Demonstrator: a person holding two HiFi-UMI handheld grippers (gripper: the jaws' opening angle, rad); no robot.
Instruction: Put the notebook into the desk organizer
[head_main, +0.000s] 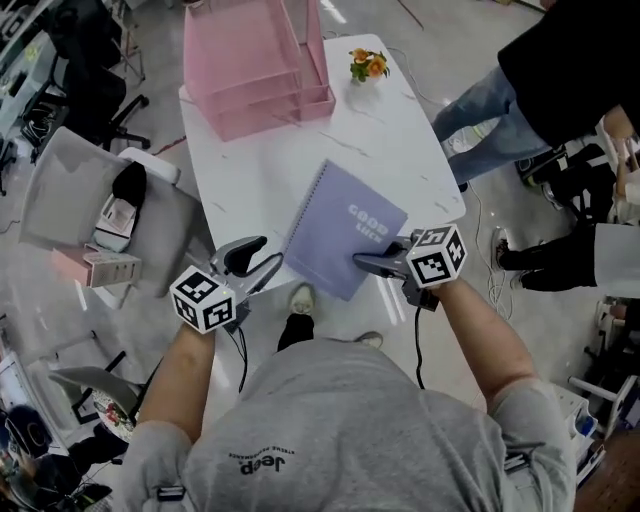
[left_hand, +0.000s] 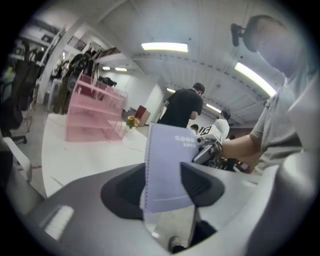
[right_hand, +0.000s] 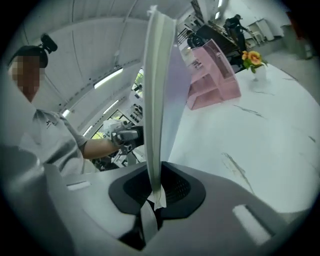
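1. Notebook (head_main: 335, 235): one, lilac, spiral-bound, with white lettering on the cover. It was held off the worktop (head_main: 400, 150) at the lower centre of the head view, and its lowest corner reached past the near edge. It was not in the organizer.
2. Right gripper (head_main: 368, 262): one. Its jaws were closed on the notebook's right edge. In the right gripper view the notebook (right_hand: 156, 100) stood edge-on and upright, pinched between them (right_hand: 155, 192).
3. Left gripper (head_main: 270, 252): one. Its jaws stood apart, just beside the notebook's lower left corner. In the left gripper view the cover (left_hand: 167, 170) showed in the gap (left_hand: 167, 187). No view settled whether either jaw touched it.
4. Desk organizer (head_main: 255, 60): one, pink and tiered, at the upper left of the head view. It stood on the far left part of the worktop, close to that edge and well apart from the notebook.
5. Flowers (head_main: 367, 65): one small orange bunch, just right of the organizer near the far edge.
6. Worktop: one, white with faint veining. A bare stretch ran from the notebook up to the organizer and flowers.
7. Surroundings: one grey chair (head_main: 70, 190) stood close to the left edge. Two people (head_main: 520, 90) (head_main: 590, 255) stood off the right edge.
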